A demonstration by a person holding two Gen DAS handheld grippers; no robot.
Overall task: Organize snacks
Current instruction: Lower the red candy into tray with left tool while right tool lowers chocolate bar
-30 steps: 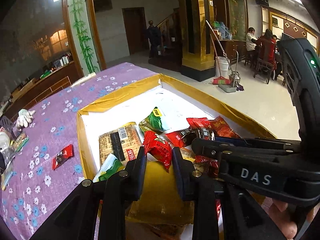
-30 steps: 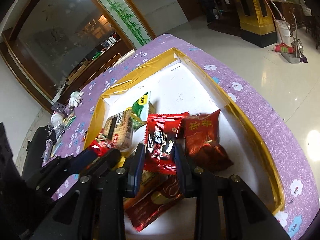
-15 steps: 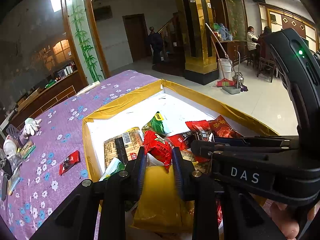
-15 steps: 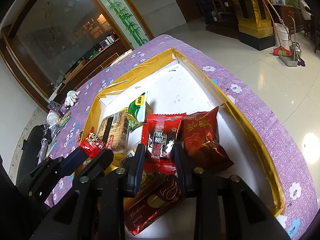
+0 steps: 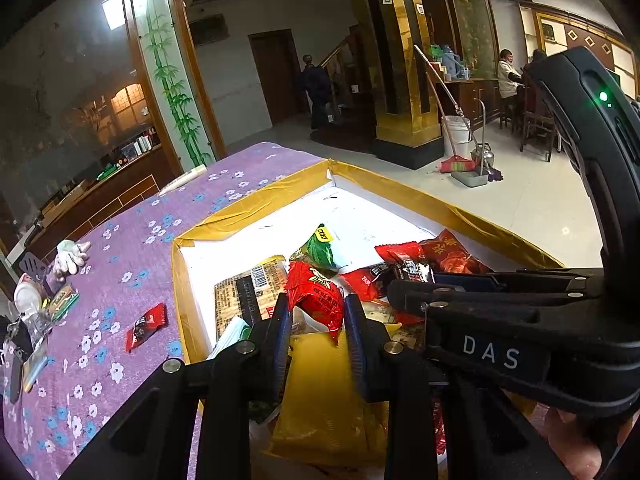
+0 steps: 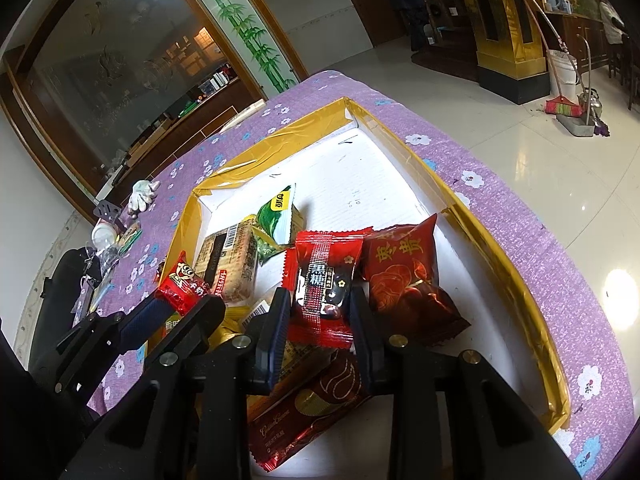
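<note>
A white tray with gold-taped rim (image 5: pixel 404 194) (image 6: pixel 484 236) on the purple flowered table holds several snack packets. My left gripper (image 5: pixel 316 312) is shut on a small red snack packet (image 5: pixel 316 294), held above the tray's near left part; it also shows in the right wrist view (image 6: pixel 182 284). My right gripper (image 6: pixel 320 304) is shut on a red-and-black candy packet (image 6: pixel 324 280), held above the tray beside a dark red packet (image 6: pixel 404 272). It shows in the left wrist view (image 5: pixel 400 270).
In the tray lie a brown barcode packet (image 6: pixel 234 264), a green-white packet (image 6: pixel 280 216) and a long red bar (image 6: pixel 308 412). A small red packet (image 5: pixel 145 326) lies on the tablecloth left of the tray. A glove (image 5: pixel 70 254) and clutter sit at the far left.
Both grippers have risen and drawn back a little with their packets still held. The tray contents have not moved.
</note>
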